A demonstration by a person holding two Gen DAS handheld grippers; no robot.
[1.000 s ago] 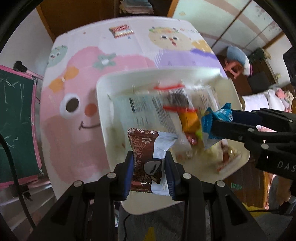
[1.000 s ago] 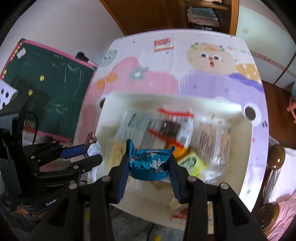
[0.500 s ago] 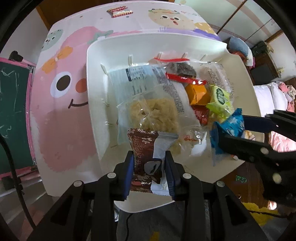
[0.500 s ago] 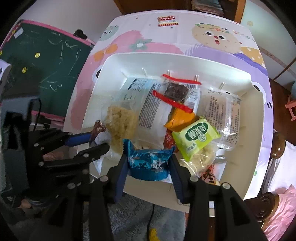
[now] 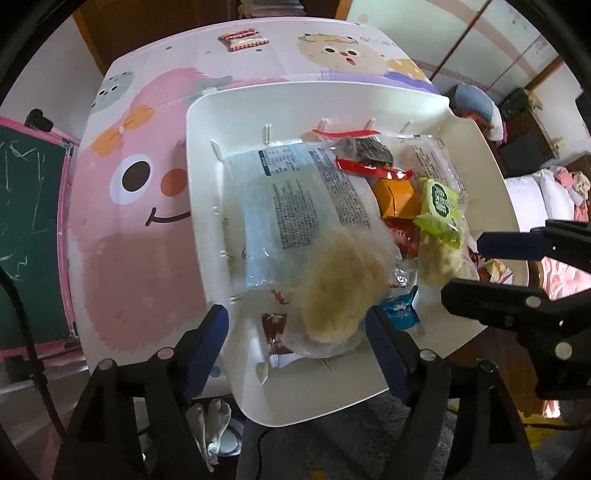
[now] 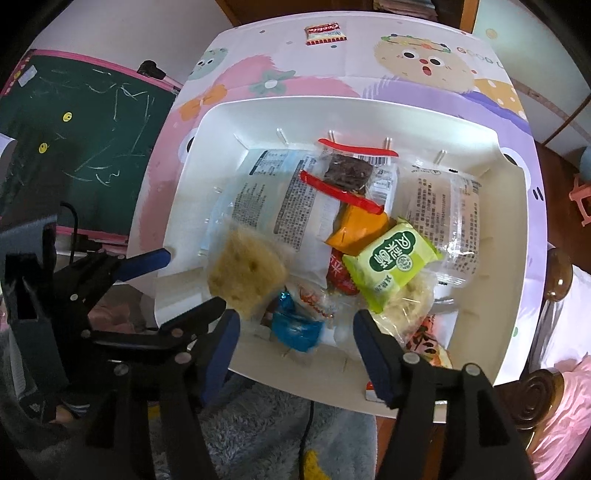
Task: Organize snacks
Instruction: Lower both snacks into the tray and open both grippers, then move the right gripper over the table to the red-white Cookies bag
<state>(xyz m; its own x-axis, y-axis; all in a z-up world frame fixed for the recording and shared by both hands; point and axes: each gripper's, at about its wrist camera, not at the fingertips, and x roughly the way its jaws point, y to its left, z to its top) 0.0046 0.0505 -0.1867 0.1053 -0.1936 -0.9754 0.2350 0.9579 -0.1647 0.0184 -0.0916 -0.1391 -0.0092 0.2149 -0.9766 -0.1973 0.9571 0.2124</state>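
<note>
A white bin [image 5: 195,192] [image 6: 173,229] on the cartoon-print table holds several snack packets. My left gripper [image 5: 297,332] hangs over its near left corner, jaws opening. The brown packet [image 5: 275,330] lies loose in the bin below them, partly under a clear-wrapped pale cake [image 5: 340,284]. My right gripper [image 6: 299,339] is over the near edge, jaws also opening. The blue packet [image 6: 295,328] [image 5: 400,312] rests on the bin floor between them, untouched by the pads. Each gripper shows in the other's view: the right gripper [image 5: 461,267], the left gripper [image 6: 194,278].
In the bin lie a green packet [image 6: 391,262], an orange packet [image 6: 356,229] and large clear printed bags. A red-and-white packet [image 6: 325,33] sits alone at the table's far edge. A green chalkboard [image 6: 85,122] stands to the left. Grey rug lies below.
Both grippers sank closer to the bin and opened. The left let go of the brown packet and the right let go of the blue packet; both packets now lie in the bin.
</note>
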